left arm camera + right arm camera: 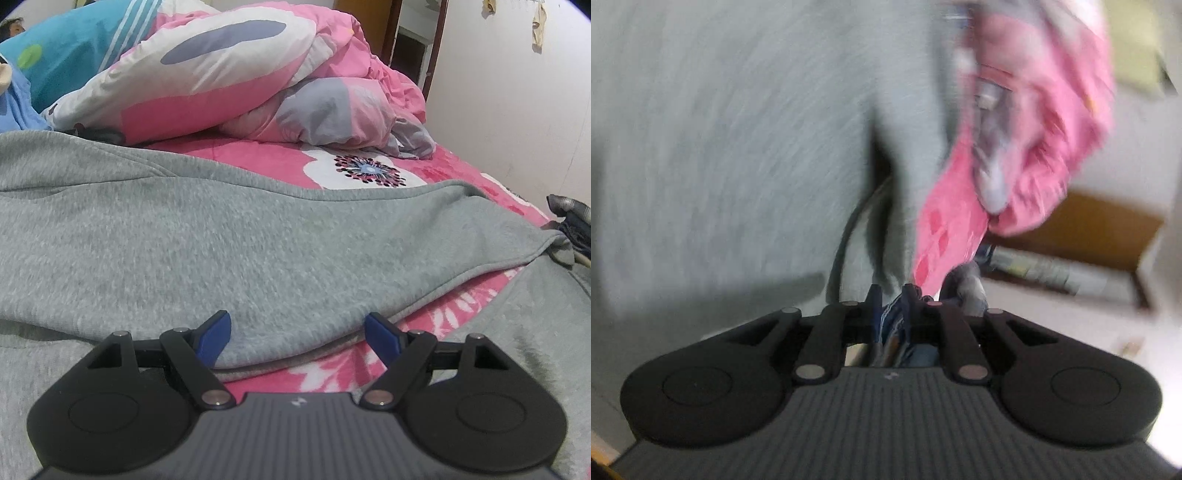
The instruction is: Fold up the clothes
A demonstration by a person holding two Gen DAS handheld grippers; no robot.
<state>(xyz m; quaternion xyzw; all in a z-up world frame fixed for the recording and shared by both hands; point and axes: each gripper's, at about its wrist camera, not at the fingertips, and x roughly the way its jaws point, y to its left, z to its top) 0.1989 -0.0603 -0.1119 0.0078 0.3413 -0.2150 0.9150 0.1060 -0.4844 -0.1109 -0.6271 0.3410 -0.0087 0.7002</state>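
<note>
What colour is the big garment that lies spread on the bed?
Plain heather grey; the garment shows best in the left wrist view.

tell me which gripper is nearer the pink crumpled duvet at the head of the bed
Cannot tell. The left gripper sits over the grey sweatshirt, short of the duvet. The right gripper also faces it, but blur hides how far.

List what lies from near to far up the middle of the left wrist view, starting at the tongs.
Left tongs, open → grey sweatshirt spread flat → pink floral bedspread → bundled pink, white and grey comforter.
</note>
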